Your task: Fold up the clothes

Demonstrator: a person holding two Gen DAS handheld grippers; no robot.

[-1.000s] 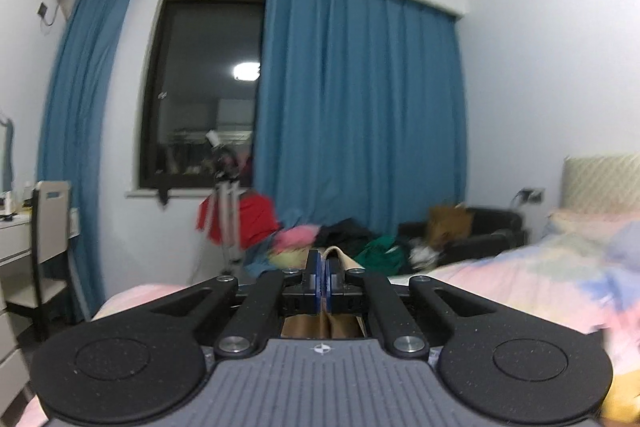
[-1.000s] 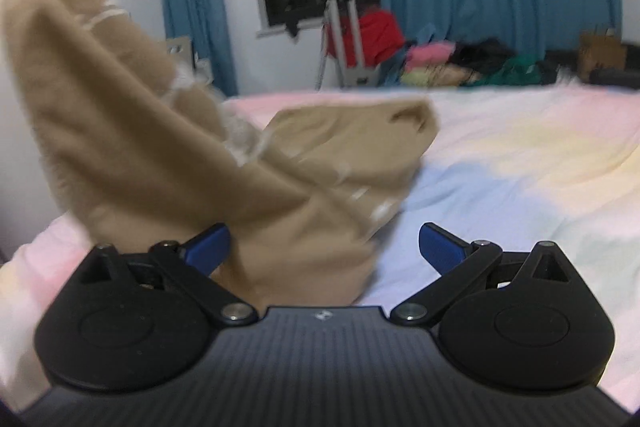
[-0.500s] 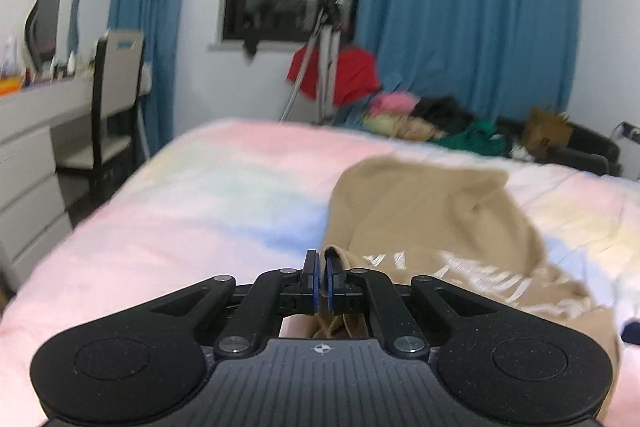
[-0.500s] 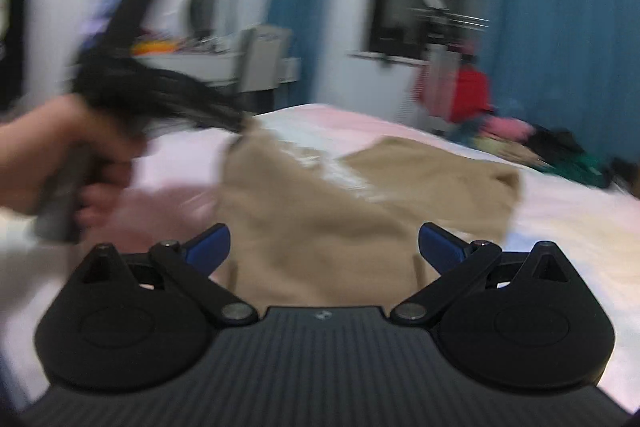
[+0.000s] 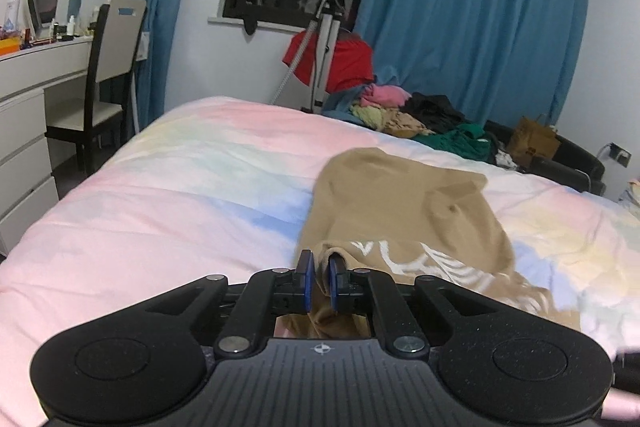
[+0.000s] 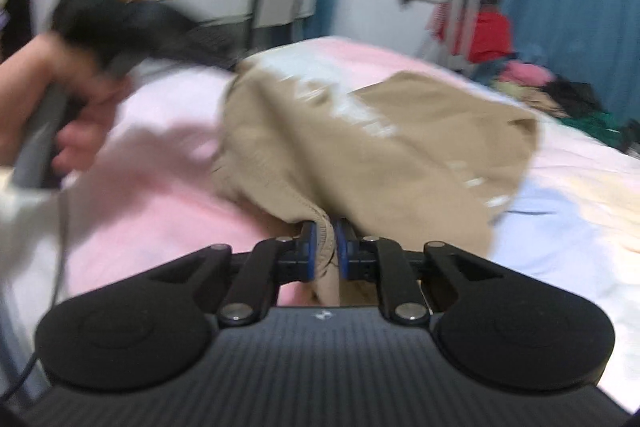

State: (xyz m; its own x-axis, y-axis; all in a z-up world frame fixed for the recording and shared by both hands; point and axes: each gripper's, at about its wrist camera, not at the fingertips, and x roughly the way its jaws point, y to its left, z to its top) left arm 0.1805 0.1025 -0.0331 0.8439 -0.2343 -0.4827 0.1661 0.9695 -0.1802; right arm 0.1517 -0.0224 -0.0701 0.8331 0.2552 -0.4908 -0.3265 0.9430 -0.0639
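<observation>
Bed (image 5: 160,211): 2 grippers pinching garment (image 5: 400,203).

You have one tan garment (image 5: 404,195) on one bed (image 5: 168,195), one chair (image 5: 108,75) at ten o'clock, one tripod (image 5: 326,39), two curtains (image 5: 472,23).

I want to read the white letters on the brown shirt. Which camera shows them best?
The left wrist view: the white print on the tan shirt is sharp there, just past the left gripper. The right wrist view shows only blurred white streaks.
</observation>
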